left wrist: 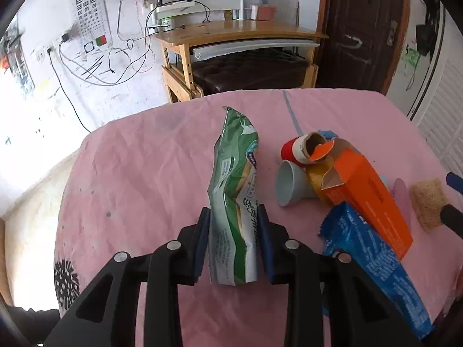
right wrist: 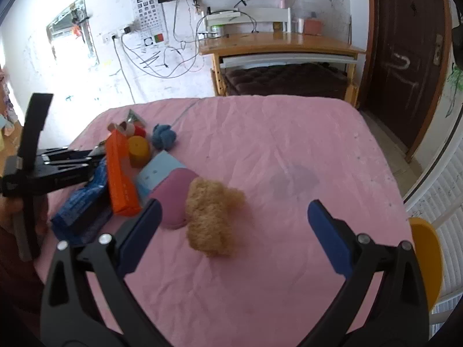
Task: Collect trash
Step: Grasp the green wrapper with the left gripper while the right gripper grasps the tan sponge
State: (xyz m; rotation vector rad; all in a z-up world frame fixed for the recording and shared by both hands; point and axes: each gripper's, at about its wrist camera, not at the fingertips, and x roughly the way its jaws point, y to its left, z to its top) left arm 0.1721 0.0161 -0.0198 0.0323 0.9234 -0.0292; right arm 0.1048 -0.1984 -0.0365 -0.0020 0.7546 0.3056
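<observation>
**Left hand-held gripper clamped on a green snack bag; right one spread above a tan sponge**

Left wrist view: the left hand-held gripper (left wrist: 233, 217) has its blue pads pressed against both sides of a crumpled green snack bag (left wrist: 235, 185), which lies lengthwise on the pink-covered surface (left wrist: 139, 173). To the right of the green bag sits a cluster of trash. A grey funnel-shaped cup (left wrist: 289, 186) lies on its side, mouth open and nothing visible inside. Beyond it, a red-banded cardboard tube (left wrist: 302, 147) also lies on its side, its open end partly covered by an orange flap. That flap belongs to an orange carton (left wrist: 367, 196) with its top torn open; its interior cannot be made out. A blue wrapper (left wrist: 376, 263) lies partly under the carton. Farther right of the carton is a tan sponge (left wrist: 428, 205).

Right wrist view: the right hand-held gripper (right wrist: 234, 217) is spread wide and holds nothing; the tan sponge (right wrist: 211, 217) lies between its fingers on the surface (right wrist: 289, 144). Touching the sponge's left side is a mauve oval object (right wrist: 173, 199). Farther left of the sponge are the orange carton (right wrist: 120, 173), a yellow cylinder (right wrist: 139, 151), a blue cloth wad (right wrist: 164, 136) and the blue wrapper (right wrist: 78, 202).
</observation>
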